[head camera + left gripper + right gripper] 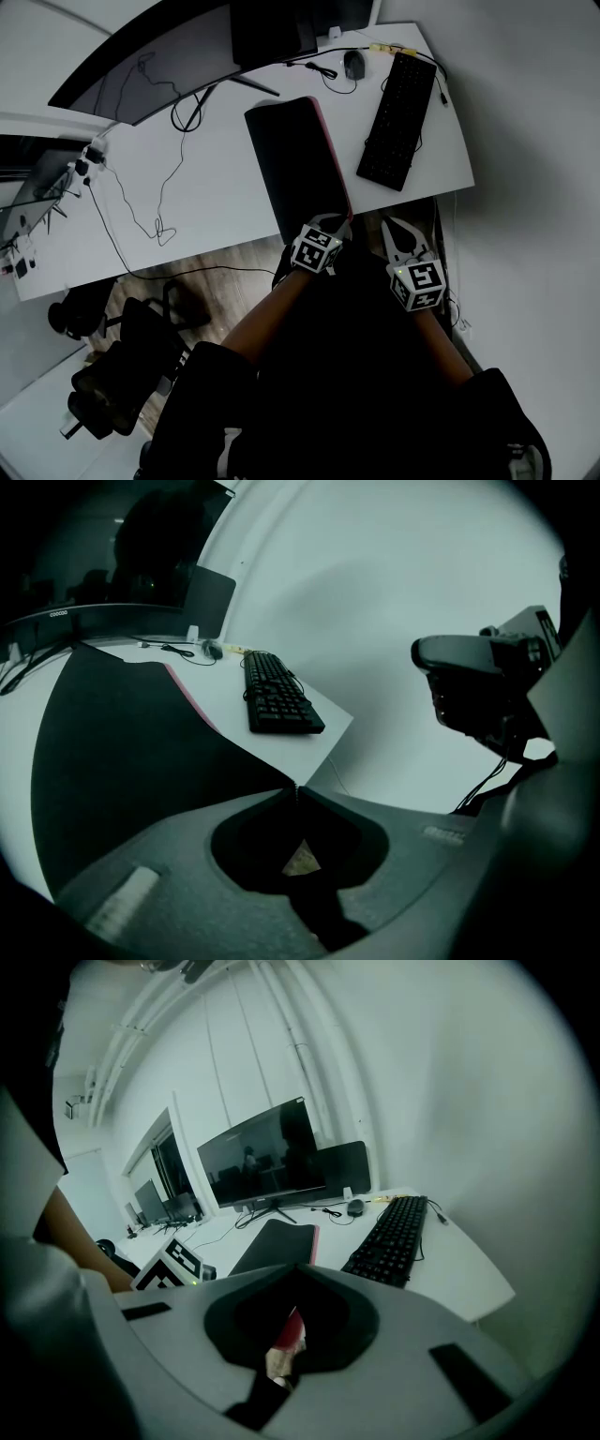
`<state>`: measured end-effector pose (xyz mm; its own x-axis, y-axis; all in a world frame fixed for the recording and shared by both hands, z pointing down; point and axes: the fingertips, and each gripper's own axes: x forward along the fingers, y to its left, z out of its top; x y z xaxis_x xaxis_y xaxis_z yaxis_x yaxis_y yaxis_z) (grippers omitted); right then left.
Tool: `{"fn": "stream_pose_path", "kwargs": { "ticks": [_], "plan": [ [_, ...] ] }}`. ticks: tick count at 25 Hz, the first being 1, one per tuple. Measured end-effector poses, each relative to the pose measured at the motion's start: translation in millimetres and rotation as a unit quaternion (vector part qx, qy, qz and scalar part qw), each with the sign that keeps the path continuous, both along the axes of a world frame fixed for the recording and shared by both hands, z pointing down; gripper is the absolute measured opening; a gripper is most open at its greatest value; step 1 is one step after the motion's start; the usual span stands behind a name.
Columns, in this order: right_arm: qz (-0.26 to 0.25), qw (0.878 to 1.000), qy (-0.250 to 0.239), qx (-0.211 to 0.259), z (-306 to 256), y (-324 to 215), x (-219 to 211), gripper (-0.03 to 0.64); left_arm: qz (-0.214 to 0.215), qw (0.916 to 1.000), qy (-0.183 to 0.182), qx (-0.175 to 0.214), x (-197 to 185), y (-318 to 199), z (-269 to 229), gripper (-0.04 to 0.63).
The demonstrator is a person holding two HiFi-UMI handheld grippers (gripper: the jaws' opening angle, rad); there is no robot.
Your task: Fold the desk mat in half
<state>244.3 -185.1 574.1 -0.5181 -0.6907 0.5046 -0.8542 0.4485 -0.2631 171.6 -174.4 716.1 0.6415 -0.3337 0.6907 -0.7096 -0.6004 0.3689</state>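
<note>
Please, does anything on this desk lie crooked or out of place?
The keyboard stands out: it lies end-on near the desk's right end, skewed to its edges. The desk mat lies roughly square to the front edge.

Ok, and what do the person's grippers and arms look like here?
The left gripper and right gripper match: pale grey bodies with broad curved fingers. Each carries a white cube with black square markers and a small green light. The person wears dark clothing, and no sleeves cover the forearms.
</note>
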Motion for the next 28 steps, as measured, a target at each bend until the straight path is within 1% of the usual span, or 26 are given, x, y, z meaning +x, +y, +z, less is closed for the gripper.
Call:
{"fn": "stream_pose_path", "kwargs": {
  "ticks": [4,8,13,16,18,19,21,23,25,28],
  "plan": [
    [0.001,1.0,0.005,-0.01,5,2,4,0.0,0.005,1.0,0.001,-0.001,6,-1,0,0.031],
    [0.001,1.0,0.006,-0.013,8,2,6,0.0,0.018,0.9997,-0.014,-0.005,8,2,9,0.031],
    [-0.004,1.0,0.007,-0.014,11,2,8,0.0,0.002,0.9994,-0.032,-0.01,3,4,26,0.032],
    [-0.004,1.0,0.008,-0.014,10,1,11,0.0,-0.006,0.9996,-0.029,-0.006,5,2,25,0.034],
    [-0.006,1.0,0.007,-0.013,11,-1,13,0.0,-0.015,0.9998,-0.015,-0.006,9,1,24,0.04],
    [-0.006,1.0,0.006,-0.012,11,-3,14,0.0,-0.018,0.9998,-0.004,-0.008,11,2,23,0.058],
    [-0.01,1.0,0.001,-0.011,9,-5,14,0.0,-0.016,0.9995,0.019,-0.017,13,6,16,0.131],
    [-0.018,1.0,-0.003,-0.009,7,-9,12,0.0,-0.018,0.9987,0.046,-0.017,11,8,1,0.152],
    [-0.032,0.999,-0.004,-0.004,5,-14,6,0.0,-0.039,0.9964,0.075,0.001,0,5,-23,0.152],
    [-0.05,0.999,-0.002,0.007,-1,-25,-6,0.0,-0.092,0.9885,0.111,0.045,-31,-2,-64,0.15]
  ]
}}
